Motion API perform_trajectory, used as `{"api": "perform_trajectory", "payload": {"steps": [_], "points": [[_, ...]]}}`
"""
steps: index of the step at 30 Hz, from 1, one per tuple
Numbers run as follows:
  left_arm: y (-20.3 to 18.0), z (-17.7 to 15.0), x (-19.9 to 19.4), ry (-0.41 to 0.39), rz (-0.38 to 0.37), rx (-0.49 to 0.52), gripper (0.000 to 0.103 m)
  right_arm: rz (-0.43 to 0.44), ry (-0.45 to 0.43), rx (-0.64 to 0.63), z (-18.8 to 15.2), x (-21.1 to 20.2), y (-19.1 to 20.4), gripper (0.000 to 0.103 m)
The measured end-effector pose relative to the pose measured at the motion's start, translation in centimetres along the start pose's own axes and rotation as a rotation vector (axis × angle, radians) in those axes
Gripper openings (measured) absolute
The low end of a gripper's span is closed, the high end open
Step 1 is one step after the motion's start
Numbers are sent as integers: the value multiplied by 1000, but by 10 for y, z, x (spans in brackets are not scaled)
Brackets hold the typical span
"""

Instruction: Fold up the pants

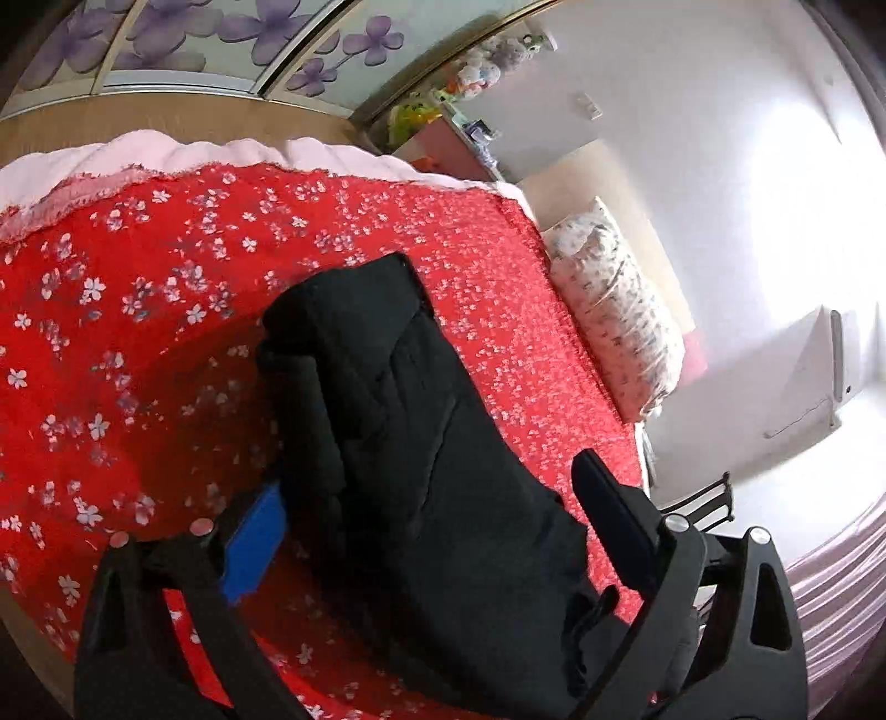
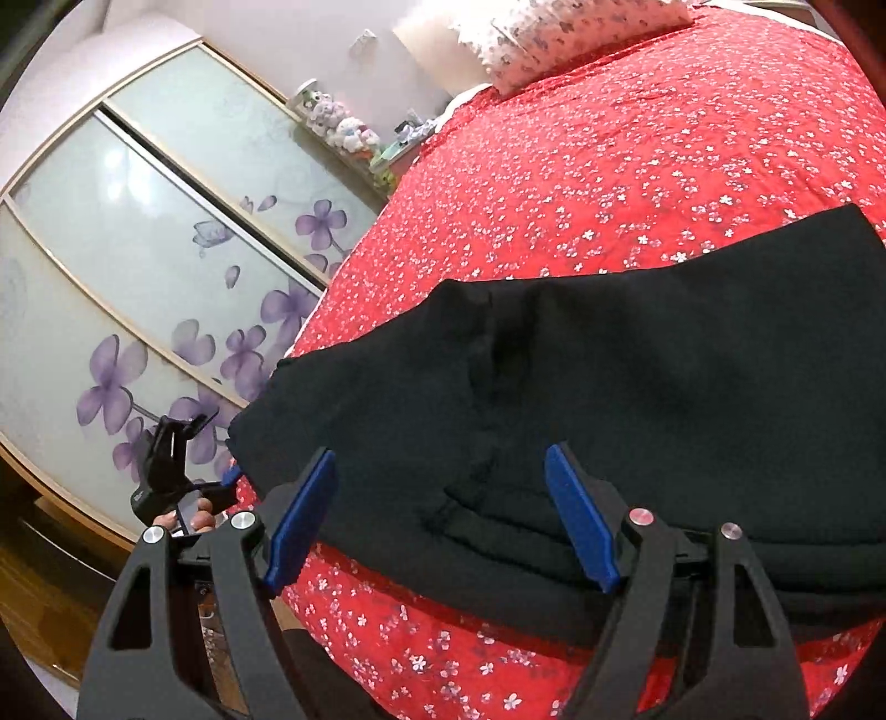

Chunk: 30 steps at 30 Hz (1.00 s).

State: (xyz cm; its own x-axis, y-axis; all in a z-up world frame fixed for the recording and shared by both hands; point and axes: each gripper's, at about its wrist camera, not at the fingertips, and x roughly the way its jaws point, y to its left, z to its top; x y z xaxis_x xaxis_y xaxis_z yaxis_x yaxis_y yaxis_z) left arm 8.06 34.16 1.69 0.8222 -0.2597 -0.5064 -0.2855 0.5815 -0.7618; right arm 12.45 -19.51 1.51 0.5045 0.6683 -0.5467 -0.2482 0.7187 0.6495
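The black pants (image 1: 410, 432) lie folded on the red flowered bedspread (image 1: 138, 343). In the left wrist view my left gripper (image 1: 437, 509) is open, with its fingers on either side of the pants' near end. In the right wrist view the pants (image 2: 637, 399) lie across the bedspread (image 2: 609, 166). My right gripper (image 2: 443, 515) is open, its blue pads (image 2: 302, 526) straddling the near edge of the folded cloth. The left gripper (image 2: 171, 471) shows at the pants' left end, held by a hand.
A flowered pillow (image 1: 614, 321) lies at the head of the bed, also in the right wrist view (image 2: 554, 39). A wardrobe with purple-flower sliding doors (image 2: 138, 266) stands beside the bed. Stuffed toys (image 2: 343, 127) sit on a shelf. A pink blanket (image 1: 166, 155) edges the bedspread.
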Motion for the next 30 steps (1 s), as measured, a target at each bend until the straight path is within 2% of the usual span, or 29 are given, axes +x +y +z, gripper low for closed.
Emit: {"api": "perform_trajectory", "payload": {"steps": [2,4,5,6,11,13,14,15,18,21,25,30], "points": [[13,0,7,12,16,-73,95,-2,6,0,0,2,0,79],[25,1,14,24,26,-124,84,-4,11,-3,-1,3,1,79],[30,1,19,34,33,-142,73,-7,13,-8,-2,4,2,79],[35,1,22,36,30,-156,68,-13,14,-15,-2,4,3,79],[39,7,31,24,44,-209,68,-29,16,-22,-3,6,1,79],[38,9,33,18,64,-223,64,-32,14,-14,-3,5,0,79],[38,10,35,13,80,-228,55,-32,12,-12,-3,4,-1,79],[36,11,37,10,103,-224,40,-31,8,-11,-3,3,-1,79],[31,14,39,3,135,-193,28,-28,-7,-10,-1,-2,-3,79],[20,13,35,-15,148,-137,22,-18,-29,2,2,-11,-5,79],[-23,11,27,-47,162,19,20,-4,-85,39,8,-29,-13,79],[-95,-4,14,-76,118,212,20,20,-181,120,18,-62,-33,79]]}}
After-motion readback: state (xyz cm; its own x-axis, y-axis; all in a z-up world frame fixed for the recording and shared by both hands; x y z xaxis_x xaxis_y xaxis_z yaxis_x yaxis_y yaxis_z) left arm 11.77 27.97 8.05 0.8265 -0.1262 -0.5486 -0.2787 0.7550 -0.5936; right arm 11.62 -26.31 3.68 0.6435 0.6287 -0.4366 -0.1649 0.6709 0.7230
